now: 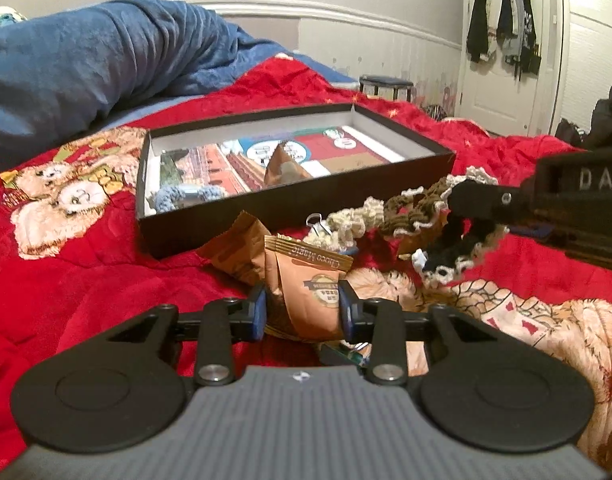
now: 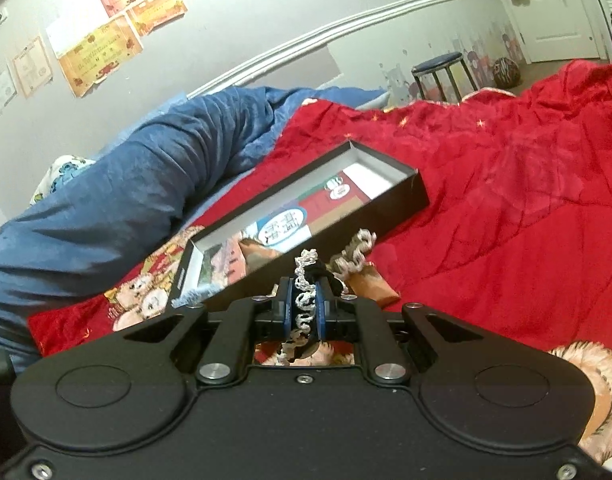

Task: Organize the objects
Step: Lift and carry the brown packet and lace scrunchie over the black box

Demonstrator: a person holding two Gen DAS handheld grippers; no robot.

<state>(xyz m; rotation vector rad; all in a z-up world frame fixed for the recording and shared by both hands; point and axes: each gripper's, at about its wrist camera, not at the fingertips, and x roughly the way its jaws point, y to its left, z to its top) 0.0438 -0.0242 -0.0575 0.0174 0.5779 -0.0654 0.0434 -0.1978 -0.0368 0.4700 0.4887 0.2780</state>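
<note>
A brown "Choco Magic" snack packet (image 1: 310,280) stands between the blue pads of my left gripper (image 1: 303,312), which press on its sides. A second brown packet (image 1: 237,248) lies just behind it. My right gripper (image 2: 306,308) is shut on a black crocheted scrunchie with a white edge (image 2: 303,280). From the left wrist view that black scrunchie (image 1: 454,248) hangs from the right gripper (image 1: 466,200) above the bedspread. A brown scrunchie (image 1: 418,204) and a cream one (image 1: 354,220) lie beside it. The open black box (image 1: 289,200) sits behind them, holding cards, a blue scrunchie (image 1: 177,196) and a brown packet (image 1: 281,164).
Everything rests on a red bedspread with teddy bears (image 1: 65,192). A bunched blue blanket (image 1: 85,60) lies behind the box on the left. A metal binder clip (image 1: 318,222) sits by the cream scrunchie. A stool (image 2: 442,68) and a door hung with clothes (image 1: 502,12) stand beyond the bed.
</note>
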